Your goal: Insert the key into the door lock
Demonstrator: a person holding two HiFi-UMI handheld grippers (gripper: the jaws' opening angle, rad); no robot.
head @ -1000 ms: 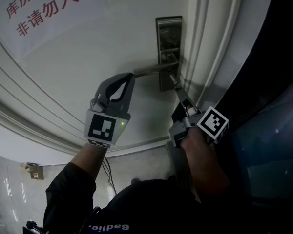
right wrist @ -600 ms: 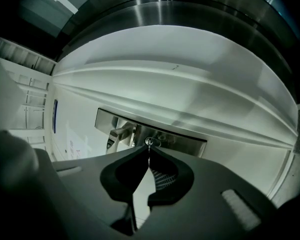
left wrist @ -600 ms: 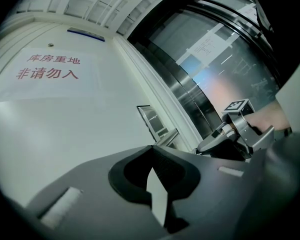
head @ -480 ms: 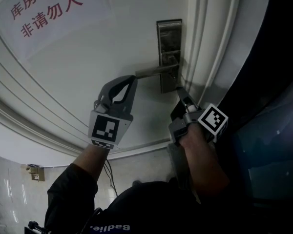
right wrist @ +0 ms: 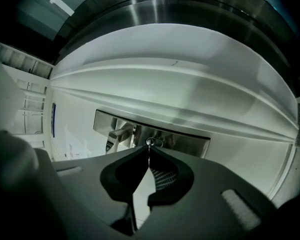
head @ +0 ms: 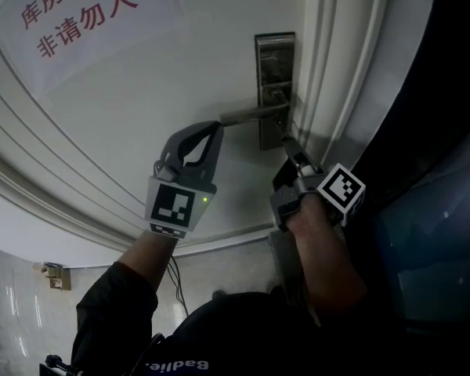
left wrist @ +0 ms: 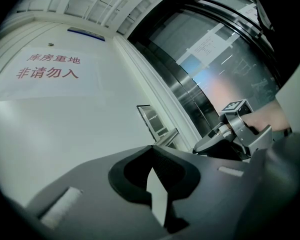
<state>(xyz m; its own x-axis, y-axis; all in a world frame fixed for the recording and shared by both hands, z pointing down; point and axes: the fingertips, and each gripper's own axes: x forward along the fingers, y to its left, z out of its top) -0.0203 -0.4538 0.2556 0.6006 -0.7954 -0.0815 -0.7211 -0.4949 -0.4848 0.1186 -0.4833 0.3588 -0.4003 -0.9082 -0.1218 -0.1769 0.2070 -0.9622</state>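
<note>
– Little has changed this past second?
– Hardly anything. My right gripper (right wrist: 149,152) is clamped on the key (right wrist: 149,146) and has only rolled slightly. The key's tip meets the keyhole (right wrist: 153,143) in the lock plate (head: 276,61) on the door's right; I can't tell how deep. The roll seems to be for alignment. My left gripper (left wrist: 152,149), jaws together, stays at the lever handle's (head: 247,116) left end.

White door (head: 141,108) in low light, with glass and steel standing beside it.
A paper notice (head: 78,14) with red characters is hanging on the door, and curved mouldings (head: 31,171) are sweeping beneath it. Stepped frame mouldings (head: 337,53) are running up the right edge. Beyond them a dark glass panel (head: 431,210) is catching bluish reflections, and a brushed steel band (left wrist: 190,89) is gleaming alongside. A pale marbled floor (head: 16,312) is showing below, with a thin cable (head: 175,280) dangling before it.
</note>
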